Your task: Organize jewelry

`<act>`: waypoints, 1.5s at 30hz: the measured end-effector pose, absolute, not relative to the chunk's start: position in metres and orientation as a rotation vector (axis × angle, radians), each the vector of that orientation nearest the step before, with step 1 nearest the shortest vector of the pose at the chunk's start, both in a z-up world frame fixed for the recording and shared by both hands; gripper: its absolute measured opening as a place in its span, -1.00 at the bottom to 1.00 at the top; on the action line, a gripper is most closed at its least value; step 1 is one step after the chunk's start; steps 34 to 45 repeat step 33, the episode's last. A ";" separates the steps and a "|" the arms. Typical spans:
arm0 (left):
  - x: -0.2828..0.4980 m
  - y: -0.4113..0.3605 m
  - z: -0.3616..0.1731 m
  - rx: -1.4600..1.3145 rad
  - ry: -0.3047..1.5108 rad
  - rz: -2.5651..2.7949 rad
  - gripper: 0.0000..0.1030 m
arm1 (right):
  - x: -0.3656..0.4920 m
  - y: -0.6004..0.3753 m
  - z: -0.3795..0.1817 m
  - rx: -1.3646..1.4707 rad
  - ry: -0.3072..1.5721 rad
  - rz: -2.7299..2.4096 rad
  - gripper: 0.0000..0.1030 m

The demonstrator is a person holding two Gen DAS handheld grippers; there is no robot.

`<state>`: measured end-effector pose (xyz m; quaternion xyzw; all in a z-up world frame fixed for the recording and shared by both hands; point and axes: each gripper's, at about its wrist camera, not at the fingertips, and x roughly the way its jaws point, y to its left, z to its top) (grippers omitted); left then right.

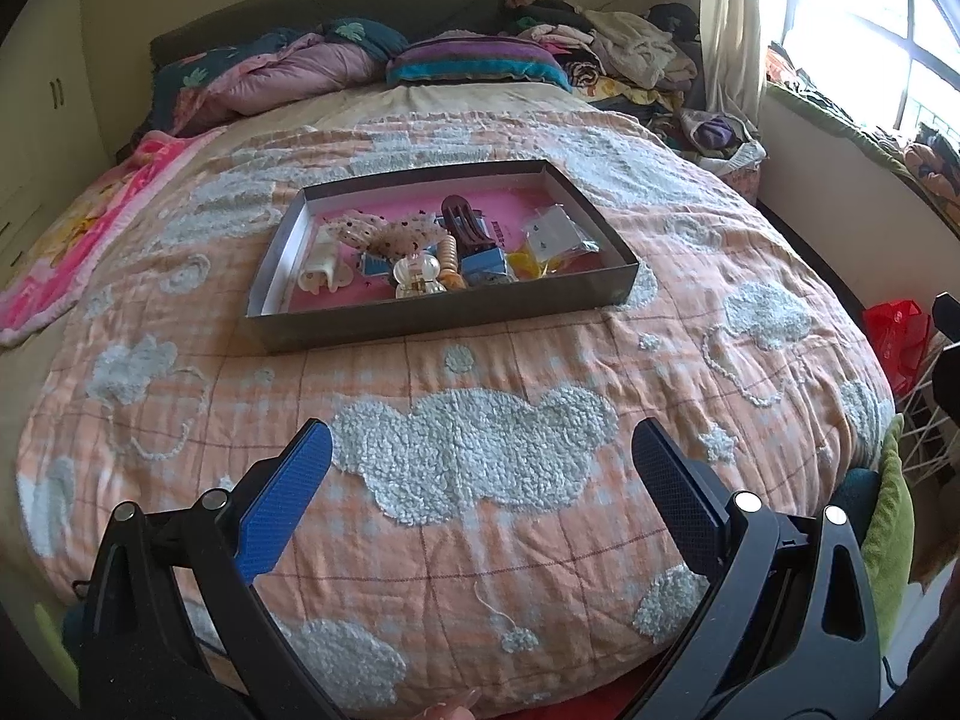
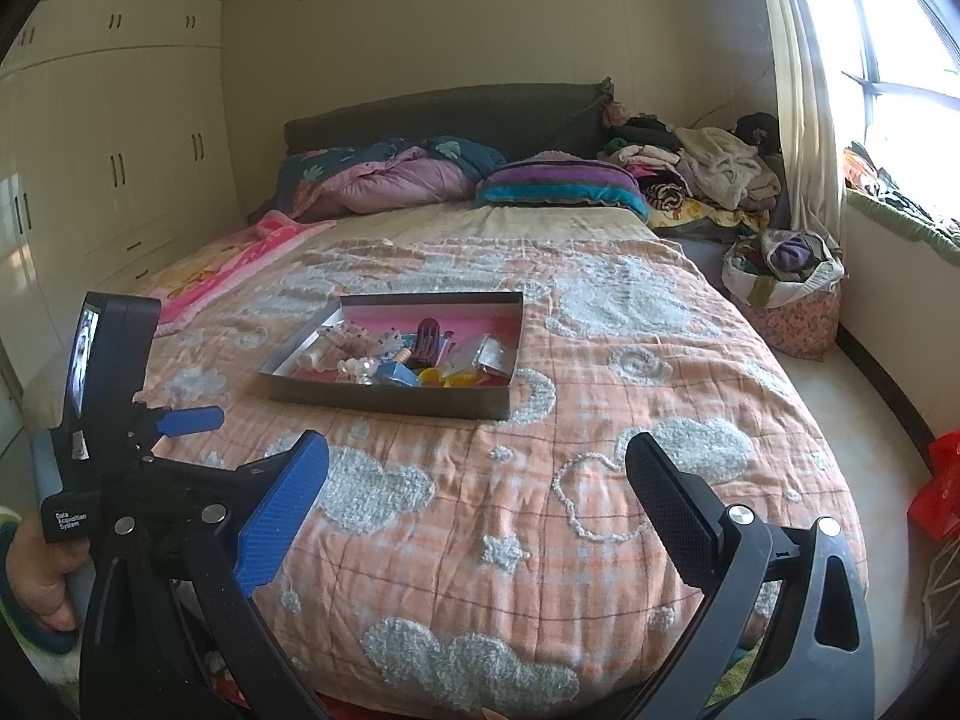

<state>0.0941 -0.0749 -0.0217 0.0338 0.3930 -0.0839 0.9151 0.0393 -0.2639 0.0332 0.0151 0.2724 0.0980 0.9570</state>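
A shallow grey box point(image 1: 420, 315) with a pink floor lies on the bed; it also shows in the right wrist view point(image 2: 384, 399). It holds a jumble of jewelry and hair items: a brown hair claw point(image 1: 462, 219), a white clip point(image 1: 321, 267), a clear bottle point(image 1: 417, 276), small clear bags point(image 1: 555, 234), yellow pieces point(image 1: 528, 264). My left gripper point(image 1: 480, 438) is open and empty, low over the bedspread, well short of the box. My right gripper point(image 2: 477, 450) is open and empty, further back and to the right of the left one, which shows at the left in its view point(image 2: 198, 420).
The bed has an orange plaid bedspread with fluffy clouds point(image 1: 474, 456). Pillows and a folded quilt point(image 1: 288, 75) lie at the headboard. Piled clothes point(image 1: 624, 48) sit at the far right. A fabric basket point(image 2: 786, 294) and a red bag point(image 2: 939, 486) stand on the floor at right. Wardrobes point(image 2: 120, 168) line the left wall.
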 end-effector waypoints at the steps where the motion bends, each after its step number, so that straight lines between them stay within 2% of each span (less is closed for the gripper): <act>1: 0.094 -0.075 -0.021 0.074 0.806 -0.170 0.82 | 0.039 -0.264 0.033 0.032 0.551 0.197 0.92; 21: 0.093 -0.071 -0.017 0.084 0.797 -0.128 0.82 | 0.044 -0.266 0.028 0.046 0.559 0.187 0.92; 27: 0.119 -0.026 -0.002 -0.022 0.785 -0.014 0.82 | 0.067 -0.286 0.021 0.072 0.580 0.169 0.92; 33: 0.177 0.107 0.044 -0.190 0.715 0.316 0.82 | 0.139 -0.345 -0.007 0.088 0.670 0.042 0.92; 45: 0.177 0.107 0.044 -0.190 0.715 0.316 0.82 | 0.139 -0.345 -0.007 0.088 0.670 0.042 0.92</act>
